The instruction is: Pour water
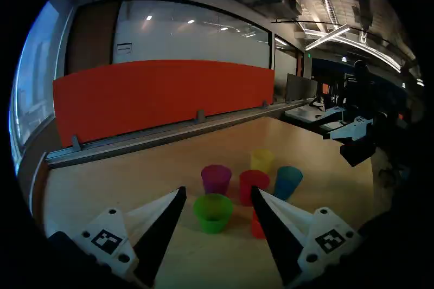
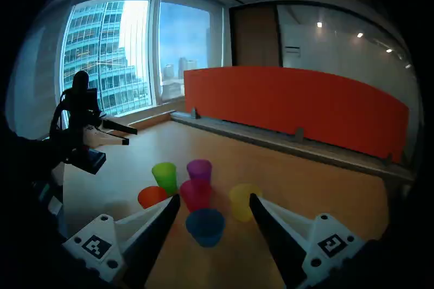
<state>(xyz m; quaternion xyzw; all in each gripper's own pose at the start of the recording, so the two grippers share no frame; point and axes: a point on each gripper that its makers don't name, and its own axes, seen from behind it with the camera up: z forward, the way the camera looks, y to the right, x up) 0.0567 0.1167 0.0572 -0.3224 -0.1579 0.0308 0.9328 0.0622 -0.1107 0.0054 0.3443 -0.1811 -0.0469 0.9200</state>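
1. Six plastic cups [image 1: 253, 186] stand in a loose cluster on the wooden counter [image 1: 135, 180], in the lower middle of both views.
2. In the left gripper view, the green cup [image 1: 212, 213] is lowest in the frame, with the purple cup [image 1: 216, 179] just above it.
3. To their right, the red cup [image 1: 253, 186] has the yellow cup [image 1: 262, 160] above it and the blue cup [image 1: 287, 181] beside it. The orange cup [image 1: 256, 226] is partly hidden by a finger at lower centre-right.
4. The left hand-held gripper [image 1: 218, 190] is released: its two fingers spread wide across the bottom of the frame and press on nothing.
5. The right hand-held gripper [image 2: 214, 197] is released as well. In the right gripper view the blue cup shows in the gap between its spread fingers and touches neither.
6. That view also shows the left hand-held gripper at middle left, raised above the counter and well apart from the cups.
7. An orange partition [image 1: 163, 94] runs along the counter's far edge, and a window [image 2: 108, 56] sits in the upper left of the right gripper view.
8. Whether any cup holds water cannot be told.
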